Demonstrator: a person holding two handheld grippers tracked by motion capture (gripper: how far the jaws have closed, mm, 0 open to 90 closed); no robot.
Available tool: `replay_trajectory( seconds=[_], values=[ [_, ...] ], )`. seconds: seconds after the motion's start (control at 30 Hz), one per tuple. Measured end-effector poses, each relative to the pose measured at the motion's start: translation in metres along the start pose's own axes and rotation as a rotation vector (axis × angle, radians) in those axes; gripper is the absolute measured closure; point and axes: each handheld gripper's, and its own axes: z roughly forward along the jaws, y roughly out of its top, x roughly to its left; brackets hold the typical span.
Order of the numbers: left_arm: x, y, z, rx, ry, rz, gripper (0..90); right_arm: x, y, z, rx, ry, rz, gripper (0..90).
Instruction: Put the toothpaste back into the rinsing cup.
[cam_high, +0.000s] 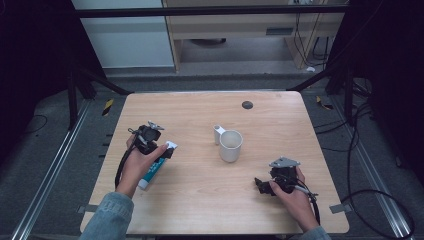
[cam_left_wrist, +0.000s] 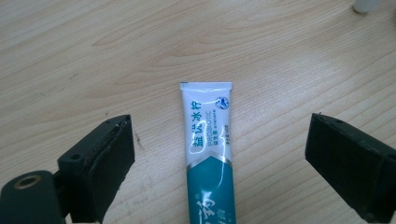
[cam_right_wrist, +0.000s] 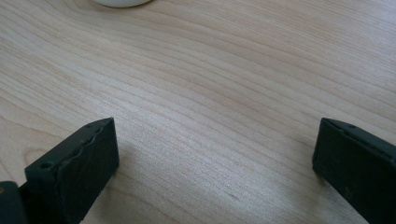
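Wooden table (cam_high: 200, 200), grey floor (cam_high: 240, 65), both grippers wide open, toothpaste tube (cam_left_wrist: 208, 140) ungripped

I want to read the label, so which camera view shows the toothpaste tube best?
The left gripper view: the toothpaste tube lies flat between the open jaws, print legible. The high view shows it small, partly under the left gripper.
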Motion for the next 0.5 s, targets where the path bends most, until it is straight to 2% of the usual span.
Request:
replay_trajectory(
  seconds=[0.13, 0.23, 0.43, 0.5],
  values=[
    [0.004, 0.003, 0.004, 0.026, -0.008, -0.001, 7.1, 0.000, -0.001, -0.001, -0.003, -0.002, -0.004, 0.7],
    [0.007, 0.005, 0.005, 0.050, 0.000, 0.021, 6.8, 0.001, -0.003, -0.003, 0.000, -0.001, 0.004, 0.7],
    [0.018, 0.007, -0.002, 0.043, 0.008, -0.027, 7.0, 0.001, -0.003, -0.003, 0.000, 0.003, -0.004, 0.7],
    [0.021, 0.008, -0.005, 0.049, -0.001, -0.044, 7.7, 0.000, -0.003, -0.003, 0.000, 0.006, -0.002, 0.7]
  ],
)
